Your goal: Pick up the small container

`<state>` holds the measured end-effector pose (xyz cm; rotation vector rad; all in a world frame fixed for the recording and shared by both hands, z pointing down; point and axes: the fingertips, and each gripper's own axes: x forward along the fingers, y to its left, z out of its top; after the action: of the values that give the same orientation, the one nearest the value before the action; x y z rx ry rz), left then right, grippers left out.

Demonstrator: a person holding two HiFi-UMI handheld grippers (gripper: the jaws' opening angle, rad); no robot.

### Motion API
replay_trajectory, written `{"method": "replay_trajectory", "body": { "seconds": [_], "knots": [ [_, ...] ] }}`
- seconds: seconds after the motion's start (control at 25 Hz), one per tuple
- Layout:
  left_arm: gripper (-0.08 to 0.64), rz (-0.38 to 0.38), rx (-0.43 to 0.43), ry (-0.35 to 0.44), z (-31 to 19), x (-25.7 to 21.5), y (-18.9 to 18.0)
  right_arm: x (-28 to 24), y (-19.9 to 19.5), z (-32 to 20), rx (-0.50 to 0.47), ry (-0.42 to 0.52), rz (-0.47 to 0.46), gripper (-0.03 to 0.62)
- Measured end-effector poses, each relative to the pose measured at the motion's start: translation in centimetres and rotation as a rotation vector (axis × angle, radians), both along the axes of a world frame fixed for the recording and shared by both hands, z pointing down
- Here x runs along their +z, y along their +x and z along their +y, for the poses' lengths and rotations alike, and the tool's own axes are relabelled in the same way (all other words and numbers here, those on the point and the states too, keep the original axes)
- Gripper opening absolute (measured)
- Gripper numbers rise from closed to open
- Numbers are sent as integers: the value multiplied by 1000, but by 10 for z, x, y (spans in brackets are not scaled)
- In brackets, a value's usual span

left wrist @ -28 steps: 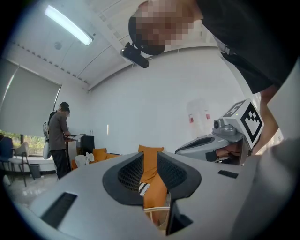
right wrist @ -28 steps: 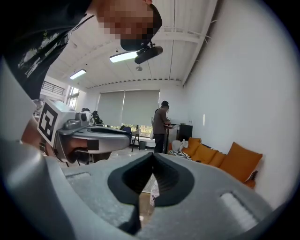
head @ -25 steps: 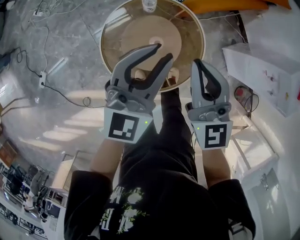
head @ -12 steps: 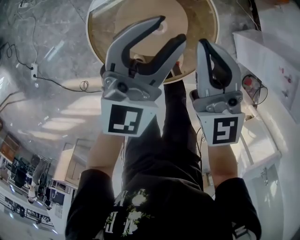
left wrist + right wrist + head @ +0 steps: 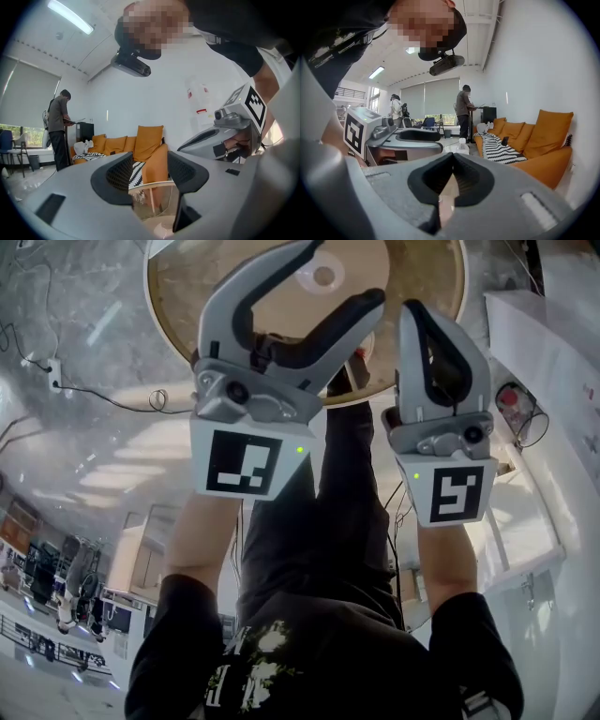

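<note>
Your left claw [image 5: 345,273] has just been opening. It now stands wide apart with nothing between the jaws; its own view shows only the glass rim of the round bench [image 5: 173,306] and an orange sofa [image 5: 147,143] beyond. Your right claw [image 5: 453,155] is closed, tips together, holding nothing.

Both claws fill more of the head view than they did a second ago, and the bench has slid toward the top of that view. The clear container that stood at the bench's far edge then has passed out of frame.

Only the right gripper view shows it now. The small container [image 5: 461,145], clear with a white cap, stands upright past the right claw's tips, seemingly on the far side of the bench and well apart from both claws.

I judge that you are readying the left claw for the grasp, but the reach has hardly begun. The container does not appear in the left gripper view, so that claw is not yet lined up on it. Swing it toward the container before you reach across. The container looks light, so a nudge from one jaw could tip it.
</note>
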<state>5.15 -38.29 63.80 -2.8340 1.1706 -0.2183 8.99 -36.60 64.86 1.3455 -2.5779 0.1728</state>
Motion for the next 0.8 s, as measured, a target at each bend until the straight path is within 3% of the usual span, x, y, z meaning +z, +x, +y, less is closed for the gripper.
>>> {"method": "replay_trajectory", "body": {
  "seconds": [0.44,0.8],
  "knots": [
    [238,-35,36,-61,-6,99,11,84,3,-9,1,-43,-7,-3],
    [238,-48,39,-47,-3,135,24,123,16,-6,6,-56,-7,-3]
  ]
}}
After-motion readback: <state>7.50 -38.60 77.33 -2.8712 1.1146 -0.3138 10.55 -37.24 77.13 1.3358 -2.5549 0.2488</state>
